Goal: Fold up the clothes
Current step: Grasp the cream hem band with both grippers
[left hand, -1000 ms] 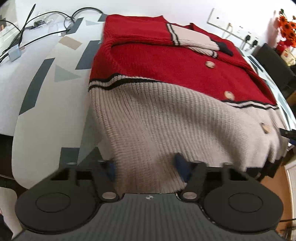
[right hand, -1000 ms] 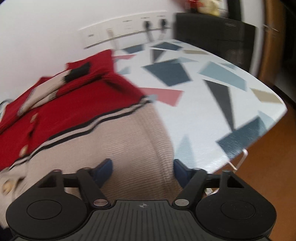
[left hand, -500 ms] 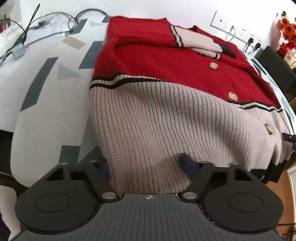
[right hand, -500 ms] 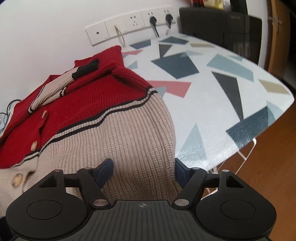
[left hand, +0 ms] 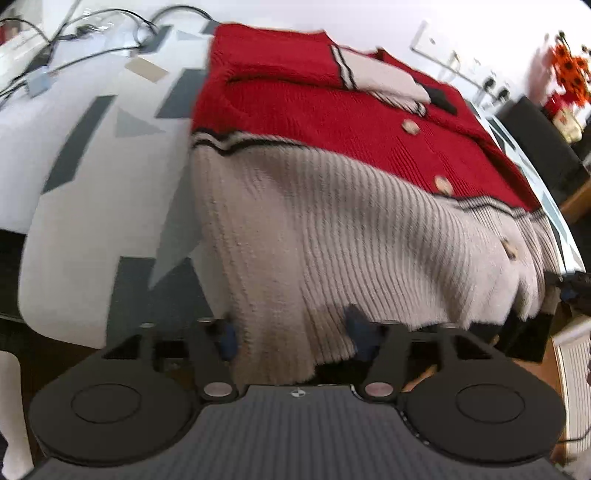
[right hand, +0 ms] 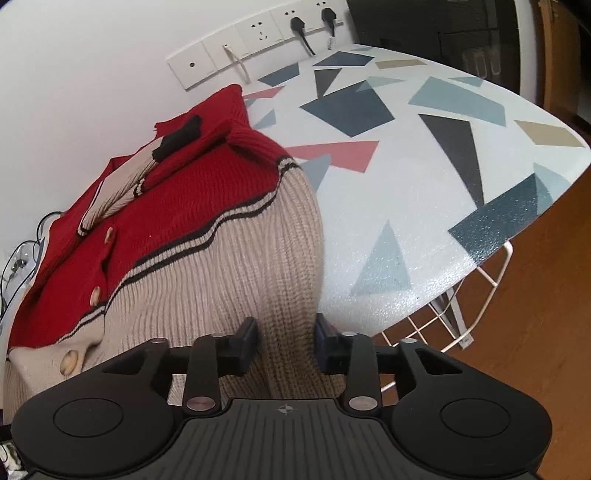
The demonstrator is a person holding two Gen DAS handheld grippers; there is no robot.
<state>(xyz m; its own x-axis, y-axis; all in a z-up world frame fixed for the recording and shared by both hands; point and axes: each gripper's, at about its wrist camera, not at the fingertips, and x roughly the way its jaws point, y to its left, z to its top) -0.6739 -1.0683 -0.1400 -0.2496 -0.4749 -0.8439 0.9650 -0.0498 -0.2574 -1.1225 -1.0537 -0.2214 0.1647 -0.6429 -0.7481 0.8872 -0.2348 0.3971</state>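
A knitted cardigan (left hand: 332, 122), red above and beige below with black stripes and wooden buttons, lies buttoned on the patterned table (left hand: 74, 206). Its beige hem (left hand: 295, 295) hangs toward me over the table's near edge. My left gripper (left hand: 293, 332) is at the hem's left corner, jaws wide apart, with the knit lying loosely between them. In the right wrist view the cardigan (right hand: 177, 221) fills the left half. My right gripper (right hand: 286, 343) is at the hem's right corner, its fingers pressed in on a bunched fold of beige knit (right hand: 284, 325).
The table (right hand: 424, 166) extends bare to the right of the cardigan. Wall sockets (right hand: 258, 37) with plugs sit behind it. Cables (left hand: 92, 40) lie at the table's far left. A white wire rack (right hand: 461, 314) stands under the table's right edge, and a black cabinet (right hand: 461, 33) beyond.
My right gripper's fingers have drawn together onto the beige hem; a second ago they stood wide apart. My left gripper has stayed wide at the hem, which hangs slightly further over the edge.
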